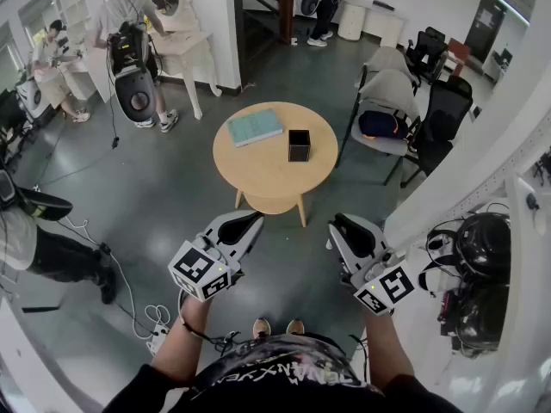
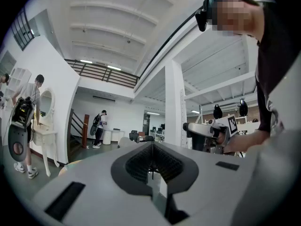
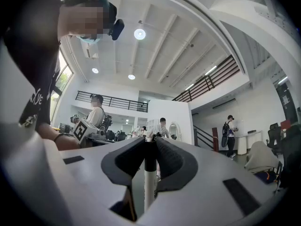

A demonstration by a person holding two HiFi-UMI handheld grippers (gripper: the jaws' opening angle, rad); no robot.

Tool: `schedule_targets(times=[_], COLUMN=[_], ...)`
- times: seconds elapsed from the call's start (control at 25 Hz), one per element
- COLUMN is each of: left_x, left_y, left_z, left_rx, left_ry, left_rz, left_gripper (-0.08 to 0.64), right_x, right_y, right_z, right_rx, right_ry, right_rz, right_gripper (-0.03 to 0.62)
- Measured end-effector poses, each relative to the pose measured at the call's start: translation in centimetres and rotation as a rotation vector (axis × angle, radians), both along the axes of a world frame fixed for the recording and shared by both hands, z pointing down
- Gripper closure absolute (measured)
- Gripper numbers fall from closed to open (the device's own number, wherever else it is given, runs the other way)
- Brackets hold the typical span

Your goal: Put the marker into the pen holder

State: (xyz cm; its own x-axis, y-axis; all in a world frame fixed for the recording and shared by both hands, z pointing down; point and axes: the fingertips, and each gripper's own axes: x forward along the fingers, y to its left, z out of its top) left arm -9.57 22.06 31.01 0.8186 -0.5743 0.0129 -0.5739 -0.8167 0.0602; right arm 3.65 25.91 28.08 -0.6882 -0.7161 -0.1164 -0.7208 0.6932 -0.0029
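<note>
Marker (image 3: 149, 180): clamped between the jaws of the right gripper (image 3: 150, 142), at the centre of the right gripper view. Long axis straight up the frame there, dark cap end uppermost at the pads, white barrel running down toward the lower edge. Not to be made out in the head view, hidden by the gripper body.

Right gripper (image 1: 349, 229): closed onto the barrel from both sides, part-way open only by the marker's own thickness. Lower right of centre in the head view, off the table and over the floor.

Pen holder (image 1: 299, 144): dark, square, open-topped, upright on the right half of the round wooden table (image 1: 258, 175), centre of the frame, with a pale green book (image 1: 254, 127) just beside it to the left. Up the frame and slightly left of the right gripper, well apart from it.

Left gripper (image 1: 250, 222): jaws together on nothing, lower left of centre, about as far from the holder as the right one.

Likely need: forward reach with the right hand, then the marker stood on end above the opening.
</note>
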Motion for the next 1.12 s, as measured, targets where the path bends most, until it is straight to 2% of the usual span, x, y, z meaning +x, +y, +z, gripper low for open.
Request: schedule_targets(times=[0.6,1.12], left_x=[0.38,0.65], left_y=[-0.05,0.18], left_z=[-0.05,-0.07], left_rx=[0.003,-0.004], left_ry=[-0.007,-0.011], left_rz=[0.007,0.005], left_gripper=[0.535,0.534], right_x=[0.22,0.15], right_y=[-0.19,0.15], right_z=[0.48,0.31], right_rx=[-0.009,-0.005], right_ry=[0.016,-0.007], right_rz=[0.018,0.01], right_gripper=[0.517,0.516])
